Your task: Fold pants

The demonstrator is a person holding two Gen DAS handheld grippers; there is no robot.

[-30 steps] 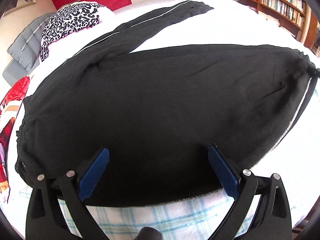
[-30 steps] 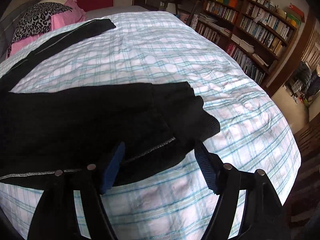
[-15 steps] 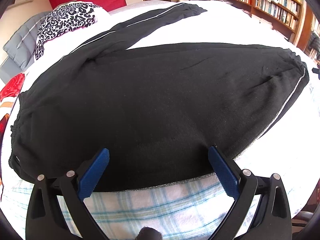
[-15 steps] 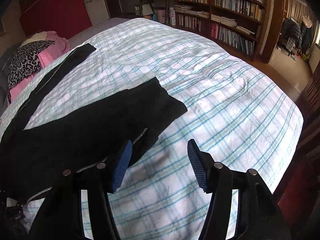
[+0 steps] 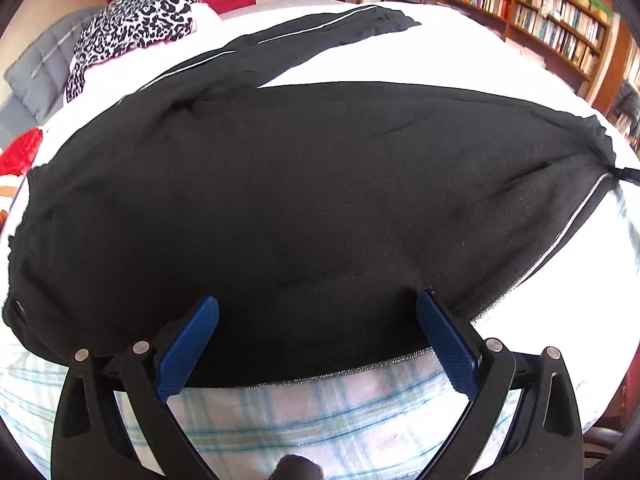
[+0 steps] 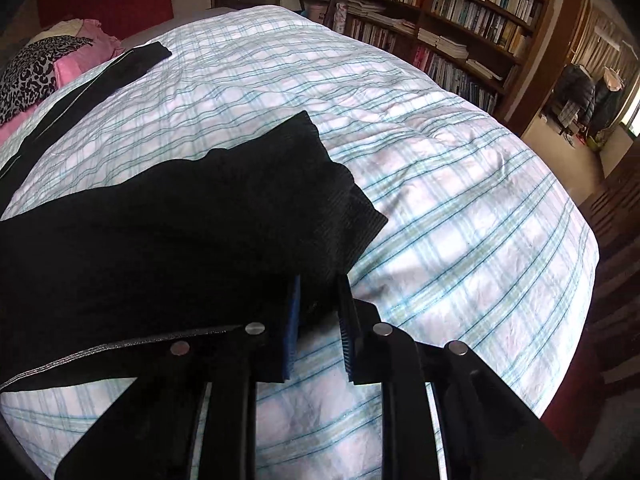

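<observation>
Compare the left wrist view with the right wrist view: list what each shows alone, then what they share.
Left wrist only: the open left gripper over the pants' wide upper part, and a red cushion.
Right wrist only: the right gripper shut on the near leg's cuff, and the doorway.
Both: the pants, plaid bedspread, leopard-print fabric, bookshelves.

Pants (image 5: 304, 200) spread on bed (image 6: 460, 200), bookshelves (image 6: 460, 12) behind

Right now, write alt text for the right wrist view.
The right gripper, jaws nearly shut, pinches the near cuff edge of black pants lying on a plaid bedspread. A bookshelf lines the far wall.
</observation>
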